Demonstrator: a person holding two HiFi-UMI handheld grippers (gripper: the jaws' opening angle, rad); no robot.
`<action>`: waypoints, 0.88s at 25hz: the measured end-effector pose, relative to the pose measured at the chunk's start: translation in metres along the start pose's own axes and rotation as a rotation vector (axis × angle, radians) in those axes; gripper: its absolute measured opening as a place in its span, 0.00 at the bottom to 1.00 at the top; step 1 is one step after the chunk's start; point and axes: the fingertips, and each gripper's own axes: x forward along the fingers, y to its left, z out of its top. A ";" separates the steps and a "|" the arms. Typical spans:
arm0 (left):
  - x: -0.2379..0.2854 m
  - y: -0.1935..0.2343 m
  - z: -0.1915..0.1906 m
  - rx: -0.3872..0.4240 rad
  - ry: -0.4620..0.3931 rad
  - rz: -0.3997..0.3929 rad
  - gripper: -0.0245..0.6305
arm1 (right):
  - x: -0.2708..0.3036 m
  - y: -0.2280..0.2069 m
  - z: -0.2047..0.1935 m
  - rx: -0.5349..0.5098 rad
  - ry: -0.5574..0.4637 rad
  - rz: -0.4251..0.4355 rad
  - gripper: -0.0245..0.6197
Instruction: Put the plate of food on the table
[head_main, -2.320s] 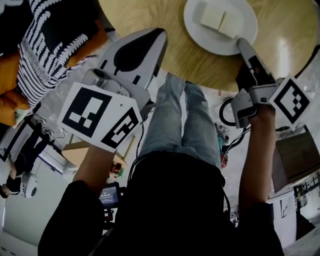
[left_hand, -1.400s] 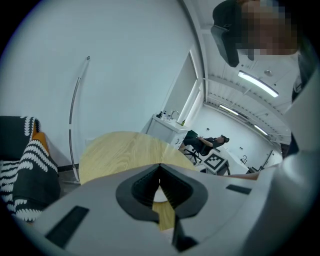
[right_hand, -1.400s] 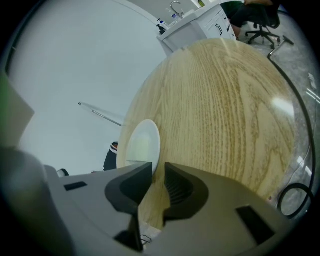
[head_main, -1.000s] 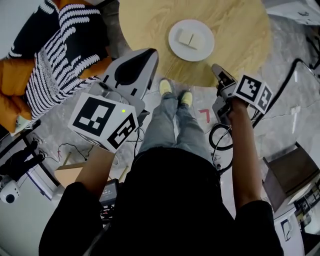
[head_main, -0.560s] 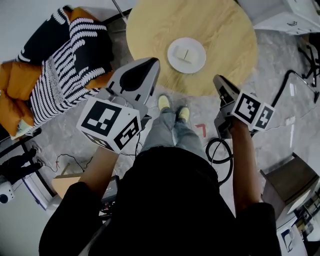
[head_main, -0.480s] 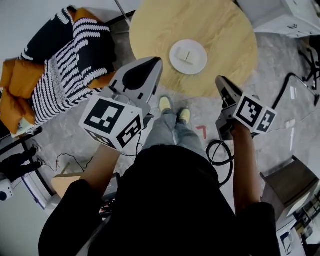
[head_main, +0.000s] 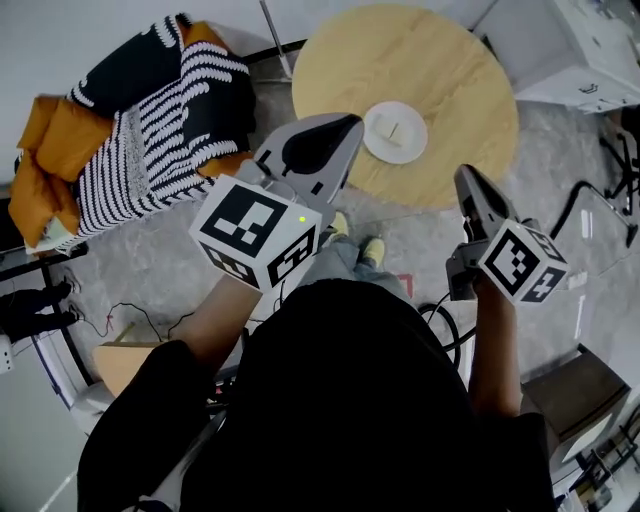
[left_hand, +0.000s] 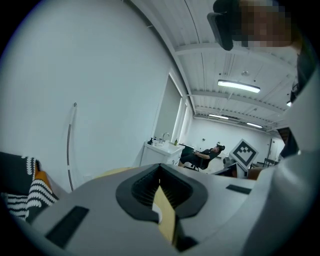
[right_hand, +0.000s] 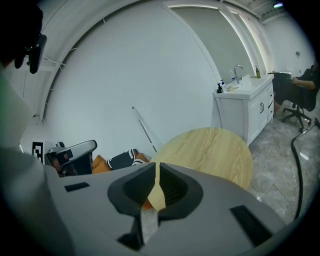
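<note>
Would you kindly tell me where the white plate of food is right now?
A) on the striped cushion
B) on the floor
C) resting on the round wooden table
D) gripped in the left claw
C: the plate lies on the round table near its edge, while the left claw and right claw are shut and hold nothing.

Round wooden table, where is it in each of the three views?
Head view: the round wooden table is at the top, right of centre.
Left gripper view: a pale sliver of it shows low, left of centre.
Right gripper view: it is at middle right.
Shared landmark: the striped throw.
</note>
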 end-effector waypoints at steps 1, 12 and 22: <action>0.000 -0.001 0.003 0.007 -0.007 -0.001 0.05 | -0.002 0.002 0.004 -0.016 -0.010 0.000 0.09; -0.020 -0.006 0.023 0.039 -0.050 0.008 0.05 | -0.018 0.043 0.020 -0.170 -0.092 0.031 0.05; -0.032 -0.015 0.032 0.061 -0.085 0.003 0.05 | -0.030 0.061 0.025 -0.225 -0.162 0.056 0.05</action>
